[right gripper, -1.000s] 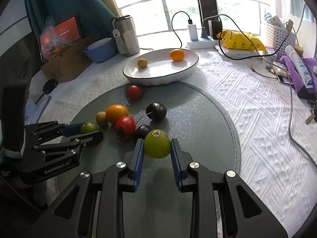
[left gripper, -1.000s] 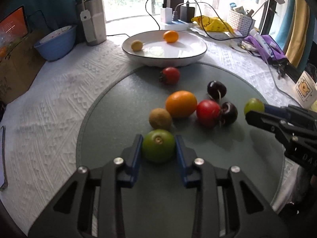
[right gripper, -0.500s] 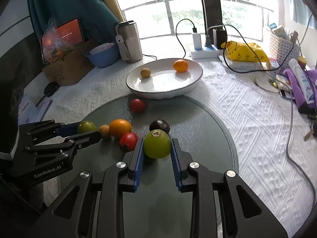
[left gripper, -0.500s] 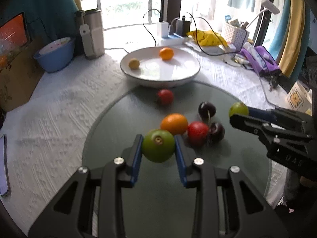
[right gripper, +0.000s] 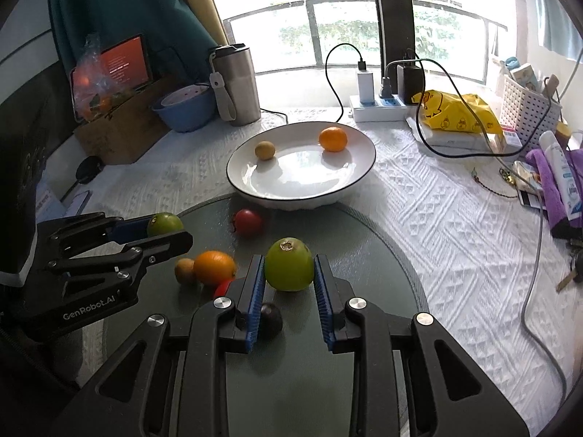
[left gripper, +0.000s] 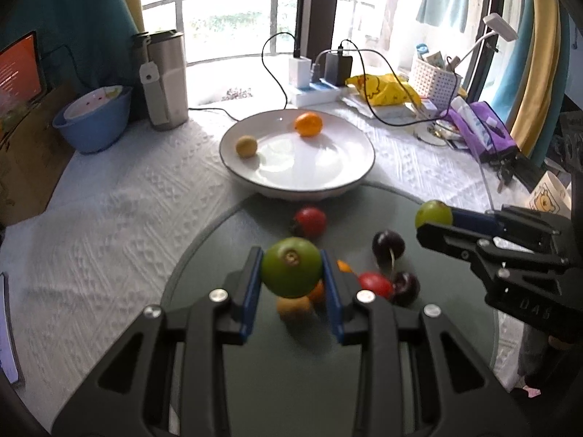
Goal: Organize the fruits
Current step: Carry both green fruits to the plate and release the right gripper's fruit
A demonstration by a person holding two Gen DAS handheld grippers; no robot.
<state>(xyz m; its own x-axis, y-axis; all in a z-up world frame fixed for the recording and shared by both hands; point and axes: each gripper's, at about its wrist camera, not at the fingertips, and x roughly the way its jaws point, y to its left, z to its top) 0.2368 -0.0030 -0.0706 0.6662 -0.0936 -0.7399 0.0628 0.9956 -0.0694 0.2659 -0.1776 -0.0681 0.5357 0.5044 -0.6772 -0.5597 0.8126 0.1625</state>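
Note:
My left gripper (left gripper: 291, 273) is shut on a green fruit (left gripper: 290, 272) and holds it above the round grey mat (left gripper: 218, 255). My right gripper (right gripper: 288, 271) is shut on a second green fruit (right gripper: 288, 268), also lifted over the mat. Each gripper shows in the other's view, the right one (left gripper: 431, 218) and the left one (right gripper: 167, 229). A white bowl (right gripper: 357, 171) ahead holds an orange (right gripper: 332, 139) and a small yellow-brown fruit (right gripper: 265, 150). On the mat lie a red tomato (right gripper: 248, 221), an orange (right gripper: 214, 267), a brown fruit (right gripper: 184, 270) and dark plums (left gripper: 388, 244).
A steel tumbler (right gripper: 236, 83) and a blue bowl (right gripper: 186, 109) stand at the back left. A power strip with cables (right gripper: 379, 103), a yellow bag (right gripper: 455, 113) and a white basket (right gripper: 528, 105) lie at the back right. A white textured cloth (right gripper: 455, 236) covers the table.
Both grippers have risen off the mat with their green fruits and moved forward toward the white bowl, which now looks nearer.

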